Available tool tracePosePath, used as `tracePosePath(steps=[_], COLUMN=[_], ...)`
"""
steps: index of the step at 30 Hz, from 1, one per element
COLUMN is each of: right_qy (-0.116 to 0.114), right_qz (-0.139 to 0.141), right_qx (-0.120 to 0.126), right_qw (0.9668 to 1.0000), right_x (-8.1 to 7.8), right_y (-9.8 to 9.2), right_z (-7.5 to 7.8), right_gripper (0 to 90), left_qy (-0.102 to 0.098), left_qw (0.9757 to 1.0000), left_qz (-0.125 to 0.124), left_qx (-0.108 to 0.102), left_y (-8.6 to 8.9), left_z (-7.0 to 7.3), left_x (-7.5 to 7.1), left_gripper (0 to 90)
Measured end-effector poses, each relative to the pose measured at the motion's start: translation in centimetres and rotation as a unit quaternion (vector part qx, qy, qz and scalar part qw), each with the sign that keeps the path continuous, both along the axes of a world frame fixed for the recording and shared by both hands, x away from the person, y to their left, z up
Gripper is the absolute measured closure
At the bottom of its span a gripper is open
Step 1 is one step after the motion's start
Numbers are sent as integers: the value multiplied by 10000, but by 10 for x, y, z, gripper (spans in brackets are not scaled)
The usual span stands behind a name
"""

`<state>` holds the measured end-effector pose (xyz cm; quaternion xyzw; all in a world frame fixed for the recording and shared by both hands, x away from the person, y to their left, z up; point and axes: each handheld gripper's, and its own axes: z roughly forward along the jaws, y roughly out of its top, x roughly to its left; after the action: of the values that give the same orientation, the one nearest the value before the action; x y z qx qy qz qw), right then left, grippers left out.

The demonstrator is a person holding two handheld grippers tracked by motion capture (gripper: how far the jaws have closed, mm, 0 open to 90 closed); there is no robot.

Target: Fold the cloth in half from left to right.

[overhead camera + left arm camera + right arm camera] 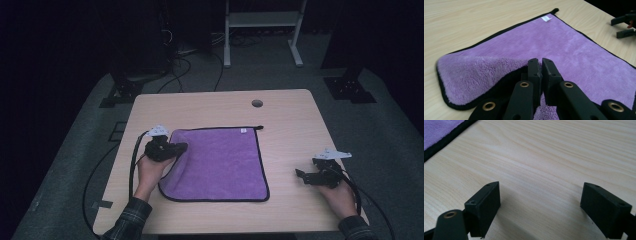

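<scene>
A purple cloth [220, 162] with black edging is spread on the pale wooden counter [285, 107], a little left of the middle. A small white tag [243, 131] is sewn near its far right corner, where a short black loop [259, 127] sticks out.

The left claw [181, 147] is seen at the cloth's left edge, held in the person's left hand [150, 170]. In the left gripper view the left claw [540, 65] is clenched on the cloth [564, 47]: the two black jaws are pressed together with purple pile pinched between them. The gripped edge is lifted off the counter [474, 20] and folded over toward the middle, so that a fold of cloth with its black border is raised at the near left, while the rest lies flat. The tag [546, 18] can be seen at the far corner.

The right claw [301, 176] is held low over bare counter, to the right of the cloth and apart from it, in the right hand [340, 197]. In the right gripper view the right claw [540, 207] is released: its jaws stand wide apart with only wood grain [549, 157] between them, and a corner of the cloth [439, 128] is seen at the upper left.
</scene>
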<state>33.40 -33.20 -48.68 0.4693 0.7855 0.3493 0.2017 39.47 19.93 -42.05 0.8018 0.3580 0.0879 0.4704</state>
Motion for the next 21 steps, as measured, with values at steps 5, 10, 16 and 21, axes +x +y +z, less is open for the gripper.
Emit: tracePosePath(steps=[5, 10, 16, 21], right_qy=[0, 5, 25, 26], right_qz=[1, -2, -3, -3], right_qx=[0, 1, -14, -14], right_qw=[10000, 10000, 10000, 10000], right_x=[0, 0, 0, 0], right_y=[0, 0, 0, 0], right_z=[0, 0, 0, 0], right_gripper=[151, 137, 126, 126], left_qy=[12, -2, 2, 12], left_qw=[9998, 9992, 9983, 9974], left_qz=[-194, -401, -581, -717], left_qx=[12, 7, -16, -33], left_y=[-20, -43, -65, -83], left_z=[-1, 0, 0, -1], left_x=[5, 9, 14, 19], left_gripper=[855, 855, 855, 855])
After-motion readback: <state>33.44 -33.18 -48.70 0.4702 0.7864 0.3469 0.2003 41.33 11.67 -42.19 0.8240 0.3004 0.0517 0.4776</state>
